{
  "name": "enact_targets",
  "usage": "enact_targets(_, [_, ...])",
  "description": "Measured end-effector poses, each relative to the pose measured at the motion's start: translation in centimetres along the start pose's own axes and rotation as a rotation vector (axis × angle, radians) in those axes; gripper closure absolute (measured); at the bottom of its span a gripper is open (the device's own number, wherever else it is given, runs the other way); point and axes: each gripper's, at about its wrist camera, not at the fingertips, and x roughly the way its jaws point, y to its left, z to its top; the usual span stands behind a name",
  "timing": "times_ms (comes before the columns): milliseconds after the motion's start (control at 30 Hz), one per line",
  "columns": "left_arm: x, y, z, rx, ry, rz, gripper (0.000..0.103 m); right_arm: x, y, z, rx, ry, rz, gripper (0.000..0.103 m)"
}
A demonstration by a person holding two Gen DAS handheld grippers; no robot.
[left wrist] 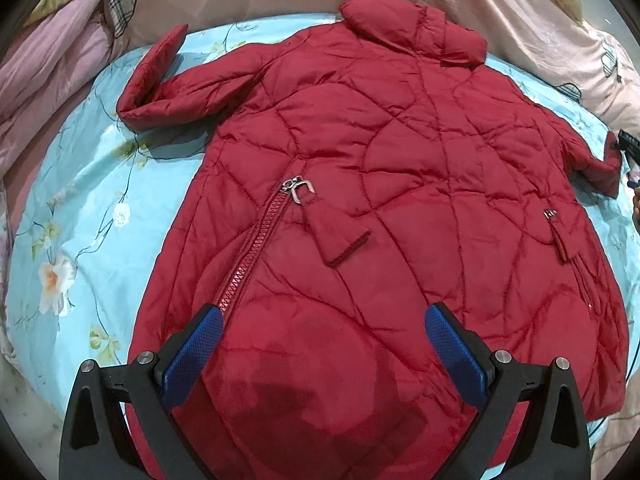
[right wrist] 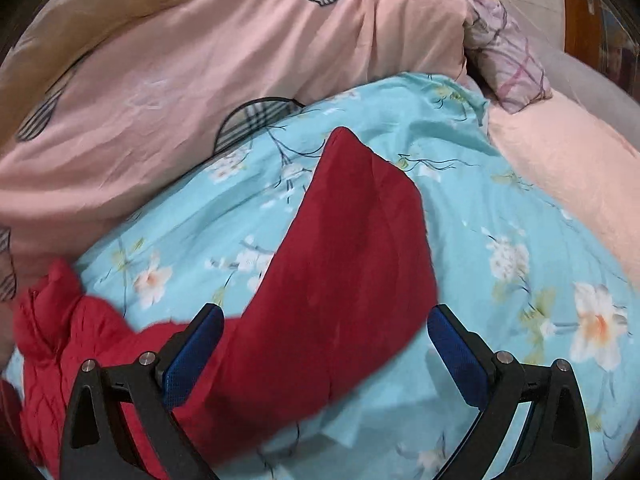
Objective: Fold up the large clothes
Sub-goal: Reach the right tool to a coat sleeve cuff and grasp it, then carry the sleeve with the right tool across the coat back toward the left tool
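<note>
A large red quilted coat (left wrist: 380,152) lies spread flat on a light blue floral sheet (left wrist: 80,220), collar at the far side, zipper (left wrist: 256,248) running down its front. My left gripper (left wrist: 324,340) is open above the coat's hem, not holding anything. The coat's left sleeve (left wrist: 156,84) is bent on the sheet. In the right wrist view my right gripper (right wrist: 326,344) is open just over the coat's right sleeve (right wrist: 352,248), which lies between the blue pads (right wrist: 460,360). The right gripper shows at the far right edge of the left wrist view (left wrist: 630,152).
A pink duvet with plaid patches (right wrist: 200,80) is piled along the far side of the bed. A plaid pillow (right wrist: 504,60) lies at the back right. More pink bedding (left wrist: 48,60) sits at the left.
</note>
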Motion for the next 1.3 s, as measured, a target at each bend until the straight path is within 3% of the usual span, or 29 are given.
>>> enact_targets(167, [1.3,0.5,0.5,-0.014,0.010,0.000,0.001,2.7,-1.5,0.2,0.091,0.066,0.053,0.034])
enact_targets(233, [1.5,0.6,0.6,-0.016,0.010,-0.002,0.001,2.4,-1.0,-0.2,0.071,0.052,0.088,0.056])
enact_targets(333, [1.5,0.7,0.7,-0.019,0.011,-0.010,0.001,1.8,-0.2,-0.6,0.039,0.036,0.126,0.081])
enact_targets(433, [1.4,0.6,0.7,-0.019,0.009,-0.024,0.001,0.9,0.7,-1.3,0.006,0.021,0.185,0.089])
enact_targets(700, [0.5,0.5,0.5,-0.020,0.000,-0.054,0.001,-4.0,4.9,-3.8,-0.094,-0.029,0.350,0.092])
enact_targets(933, [0.7,0.8,0.7,-0.036,-0.008,-0.063,0.001,-9.2,12.3,-7.8,-0.271,-0.070,0.536,0.092])
enact_targets(1033, [0.8,1.3,0.9,-0.050,-0.009,-0.090,0.001,-10.0,15.9,-10.9,-0.351,-0.044,0.617,0.092])
enact_targets(1300, [1.3,4.0,2.0,-0.109,-0.001,-0.209,0.001,-9.4,22.7,-18.8,-0.521,0.069,0.702,0.092])
